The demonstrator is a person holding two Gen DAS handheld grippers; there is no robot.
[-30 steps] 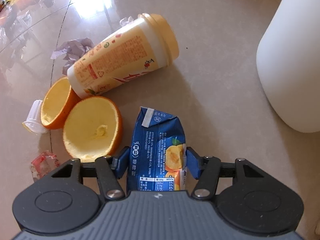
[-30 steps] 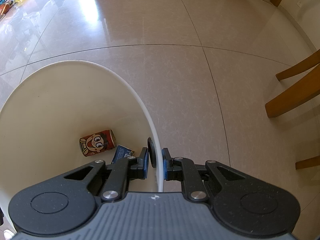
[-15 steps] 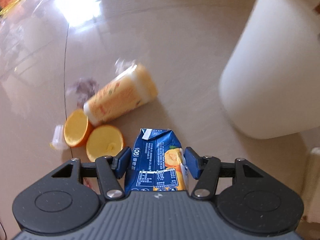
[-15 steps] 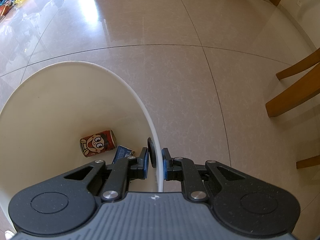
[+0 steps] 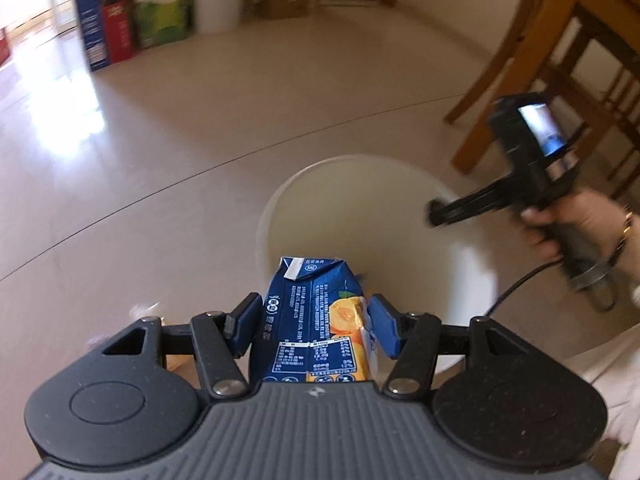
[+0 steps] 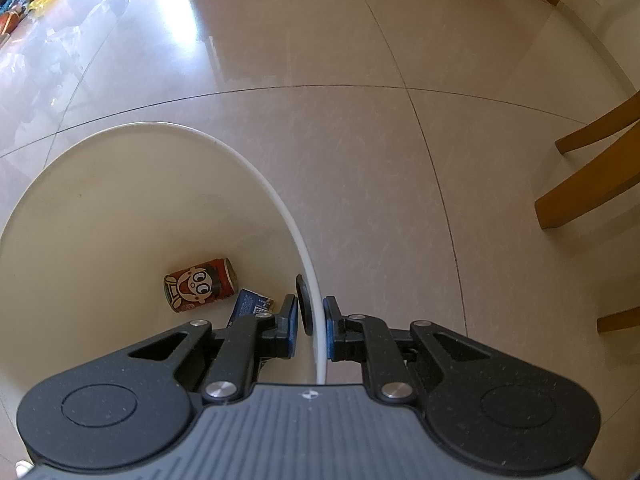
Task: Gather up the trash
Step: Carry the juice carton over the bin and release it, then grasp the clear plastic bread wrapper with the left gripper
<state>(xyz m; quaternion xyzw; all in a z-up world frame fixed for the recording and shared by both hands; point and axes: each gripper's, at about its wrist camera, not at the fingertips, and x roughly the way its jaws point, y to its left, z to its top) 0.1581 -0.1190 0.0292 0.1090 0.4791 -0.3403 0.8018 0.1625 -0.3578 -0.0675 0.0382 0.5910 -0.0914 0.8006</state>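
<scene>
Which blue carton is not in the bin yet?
The blue juice carton in the left gripper, above the white bin; the other blue carton lies on its bottom.

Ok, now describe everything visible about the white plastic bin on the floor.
The white plastic bin is a round, open-topped tub with a thin rim and smooth cream-looking inner walls, standing upright on the beige tiled floor. At its bottom lie a red cartoon-face can on its side and a small blue carton. The right gripper is shut on its rim, one finger inside, one outside. The left gripper holds a blue orange-juice carton above its opening.
</scene>
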